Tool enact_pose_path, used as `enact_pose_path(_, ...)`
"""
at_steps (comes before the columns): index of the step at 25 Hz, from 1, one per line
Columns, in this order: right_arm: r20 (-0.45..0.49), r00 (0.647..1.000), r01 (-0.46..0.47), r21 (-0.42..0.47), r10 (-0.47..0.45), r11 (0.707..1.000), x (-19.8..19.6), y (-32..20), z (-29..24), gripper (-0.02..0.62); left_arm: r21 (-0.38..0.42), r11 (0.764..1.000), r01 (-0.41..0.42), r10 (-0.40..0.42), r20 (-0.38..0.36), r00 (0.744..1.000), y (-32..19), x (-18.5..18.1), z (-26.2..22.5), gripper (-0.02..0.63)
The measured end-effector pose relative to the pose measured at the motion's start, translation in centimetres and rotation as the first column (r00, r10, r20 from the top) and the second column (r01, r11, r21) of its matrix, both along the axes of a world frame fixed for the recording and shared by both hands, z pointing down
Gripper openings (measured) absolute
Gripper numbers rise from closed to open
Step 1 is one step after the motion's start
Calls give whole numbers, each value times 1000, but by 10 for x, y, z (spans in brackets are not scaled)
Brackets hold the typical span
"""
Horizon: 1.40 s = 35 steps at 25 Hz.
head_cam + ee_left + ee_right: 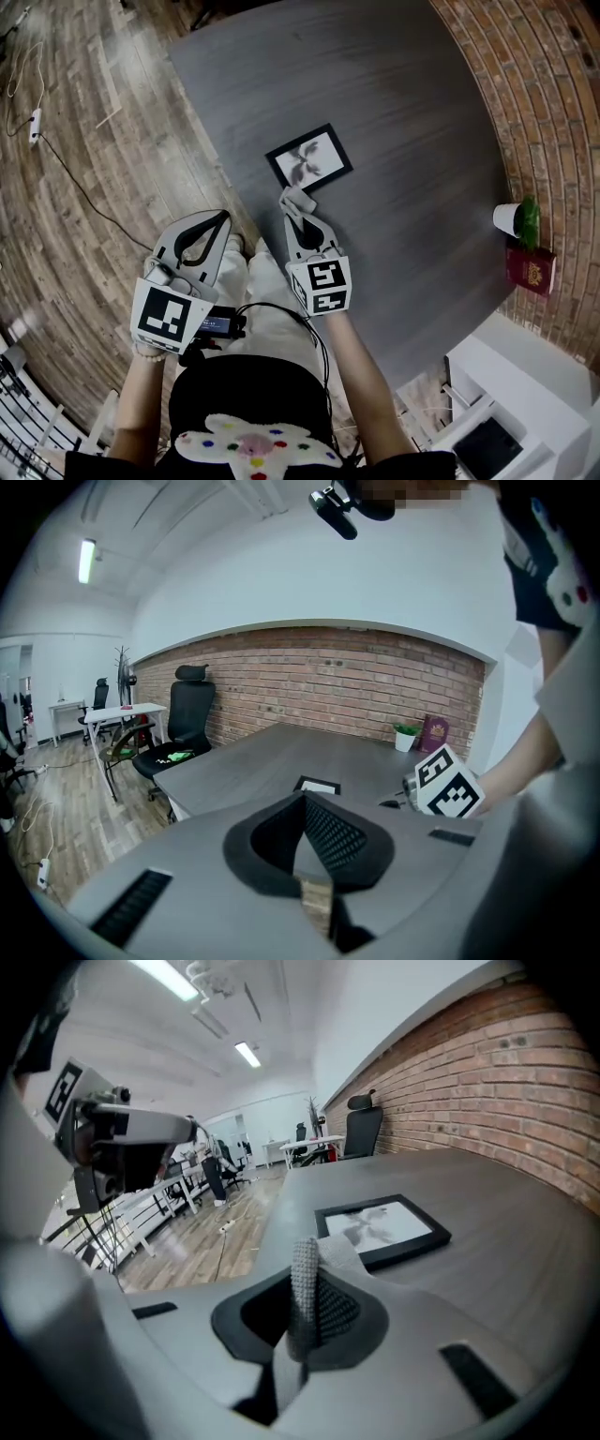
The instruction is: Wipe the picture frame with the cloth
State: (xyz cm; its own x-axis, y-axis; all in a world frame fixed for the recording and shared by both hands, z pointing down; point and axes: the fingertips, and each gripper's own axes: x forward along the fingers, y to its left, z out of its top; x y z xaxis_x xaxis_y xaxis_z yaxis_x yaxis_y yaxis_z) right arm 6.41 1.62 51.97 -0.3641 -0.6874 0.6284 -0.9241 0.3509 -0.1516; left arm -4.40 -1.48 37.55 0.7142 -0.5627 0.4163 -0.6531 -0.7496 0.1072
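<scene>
Grey cloth, small, clamped between the clenched jaws of the right gripper at centre frame, hanging at the near corner of the picture frame; contact with that corner cannot be told. Black-edged picture frame lies flat, slightly upper centre, on the dark table. Left gripper, lower left, has its jaws pressed together on nothing and hangs beyond the table's edge above the plank floor.

Counter open far and right of picture frame; cloth just beside its near edge. Potted plant, red book crowd right edge by brick wall.
</scene>
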Motion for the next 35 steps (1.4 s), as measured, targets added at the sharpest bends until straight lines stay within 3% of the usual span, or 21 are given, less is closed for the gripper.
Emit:
enact_pose_path(8, -36, 997, -64, 154, 70, 986, 20, 2, -72, 26, 40, 999, -27, 27, -10, 1000, 3, 8, -21, 11)
enact_pose_path(18, 0, 991, -128, 244, 132, 961, 42, 17, -137, 26, 114, 991, -73, 77, -29, 997, 4, 24, -58, 11)
enact_pose_path(26, 2, 986, -157, 348, 167, 924, 45, 21, -185, 26, 158, 984, -84, 92, -49, 995, 2, 26, -78, 11)
enact_pose_path(35, 19, 977, -204, 368, 212, 907, 56, 25, -198, 26, 186, 977, -102, 113, -51, 992, 0, 28, -93, 11)
